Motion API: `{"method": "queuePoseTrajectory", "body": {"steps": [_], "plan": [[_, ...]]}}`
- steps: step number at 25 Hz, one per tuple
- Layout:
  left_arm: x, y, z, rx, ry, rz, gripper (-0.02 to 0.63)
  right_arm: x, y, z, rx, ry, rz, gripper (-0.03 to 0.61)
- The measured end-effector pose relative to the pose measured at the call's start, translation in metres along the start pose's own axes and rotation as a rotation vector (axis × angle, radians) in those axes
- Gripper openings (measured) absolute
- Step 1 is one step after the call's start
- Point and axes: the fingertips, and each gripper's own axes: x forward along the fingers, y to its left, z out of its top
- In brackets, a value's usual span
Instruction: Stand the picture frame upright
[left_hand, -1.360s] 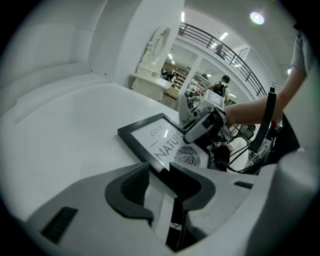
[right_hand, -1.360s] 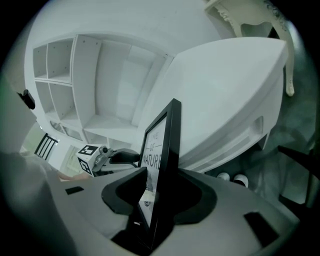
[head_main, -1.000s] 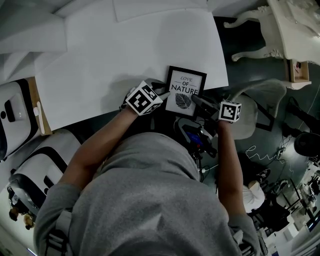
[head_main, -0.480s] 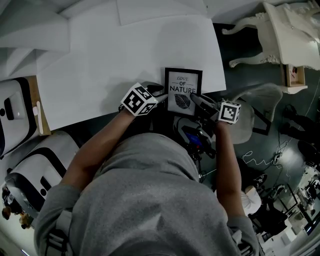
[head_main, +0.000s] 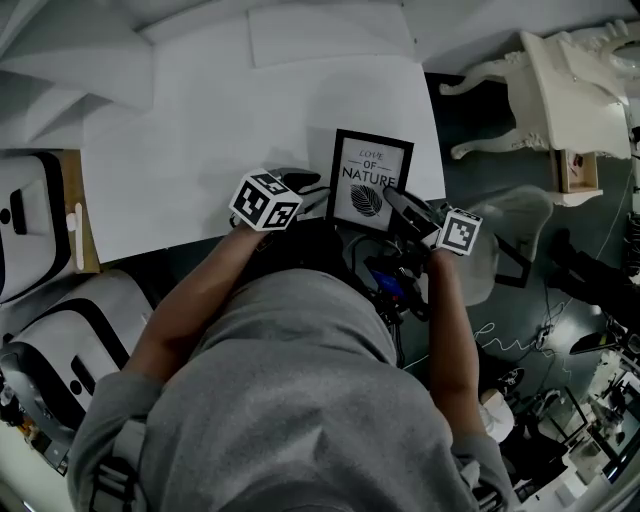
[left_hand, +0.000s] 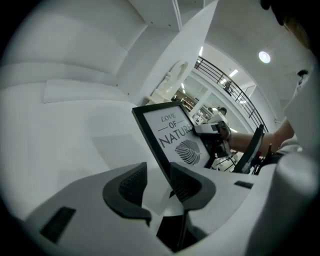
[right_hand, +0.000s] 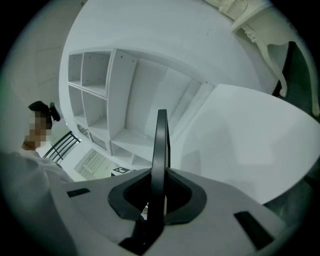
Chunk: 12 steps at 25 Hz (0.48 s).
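Over the last second both grippers had risen. The picture frame (head_main: 370, 180) had come up with them, its face tipping from flat toward upright. The right gripper (head_main: 398, 203) had just been closing its jaws, with the frame's edge between them.

In the head view, the frame stood tilted at the near right corner of the white table (head_main: 230, 130). The left gripper (head_main: 318, 200) was at its left edge and the right gripper at its near right edge.

In the left gripper view, the jaws stood wide apart and released. The frame's dark border passed between them, close against the right-hand pad and clear of the other. The print read "LOVE OF NATURE" above a leaf, and the other gripper showed beyond the frame's far side.

In the right gripper view, the frame appeared edge-on as a thin dark strip rising from the jaws. Both pads were clenched on it. White shelving (right_hand: 100, 95) lay to the left and the table to the right.
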Motion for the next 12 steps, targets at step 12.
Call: {"method": "queuePoseTrajectory", "body": {"steps": [12], "plan": [[-0.064,0.014,0.096,-0.074,-0.312,-0.102,0.152,0.037,0.063,0.068,-0.116,-0.051,0.162,0.060]]}}
